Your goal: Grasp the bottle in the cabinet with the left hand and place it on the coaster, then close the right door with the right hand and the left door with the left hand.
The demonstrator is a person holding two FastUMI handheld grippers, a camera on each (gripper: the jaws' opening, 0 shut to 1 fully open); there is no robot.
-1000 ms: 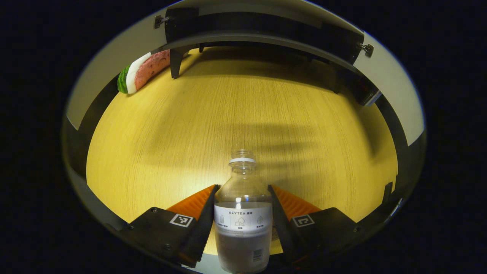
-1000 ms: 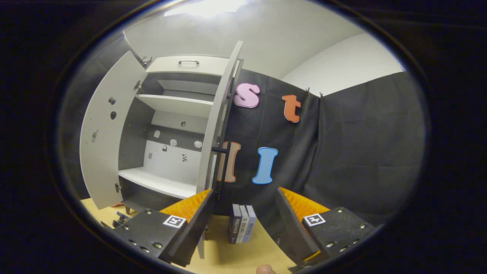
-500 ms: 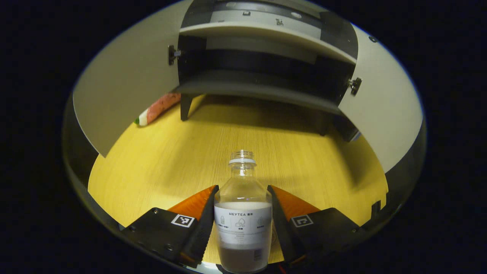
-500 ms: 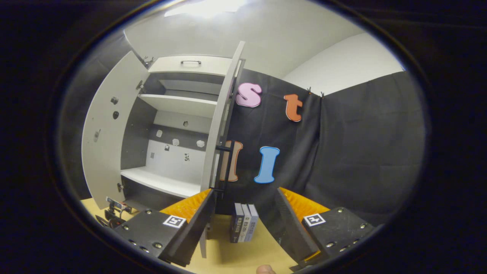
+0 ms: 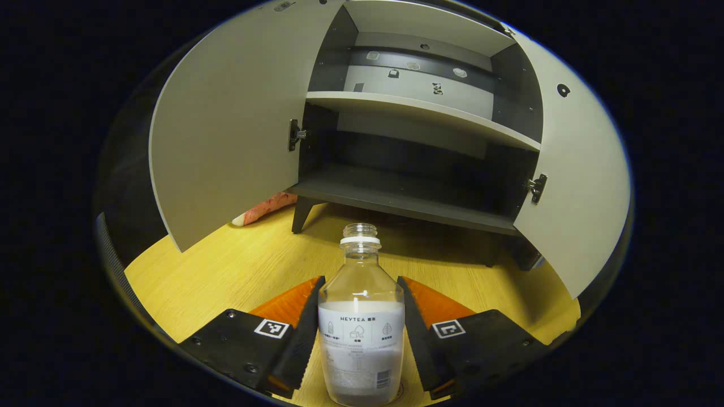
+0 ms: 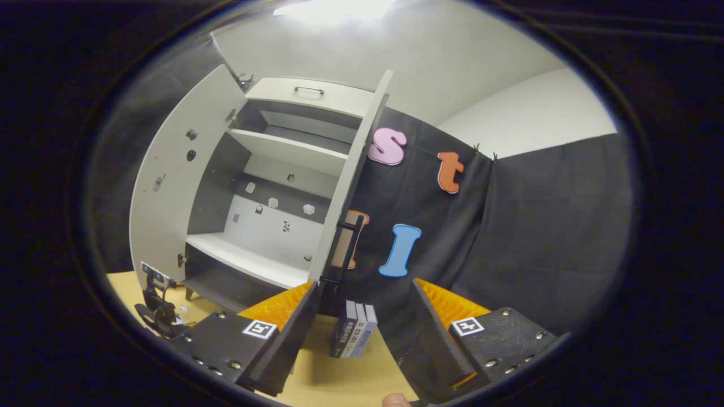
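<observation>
Cabinet (image 5: 418,113) has both doors wide open over the wooden surface (image 5: 226,271). Left gripper (image 5: 361,316) fingers clamp the clear, capless bottle (image 5: 361,339), upright, white label. Right gripper (image 6: 362,316) fingers spread wide, empty.

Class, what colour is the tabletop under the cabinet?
Yellowish light wood grain; the tabletop shows best in the left gripper view.

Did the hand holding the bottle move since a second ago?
Yes. The left gripper with the bottle tilted up: the cabinet slid lower in its view, now showing both shelves.
</observation>
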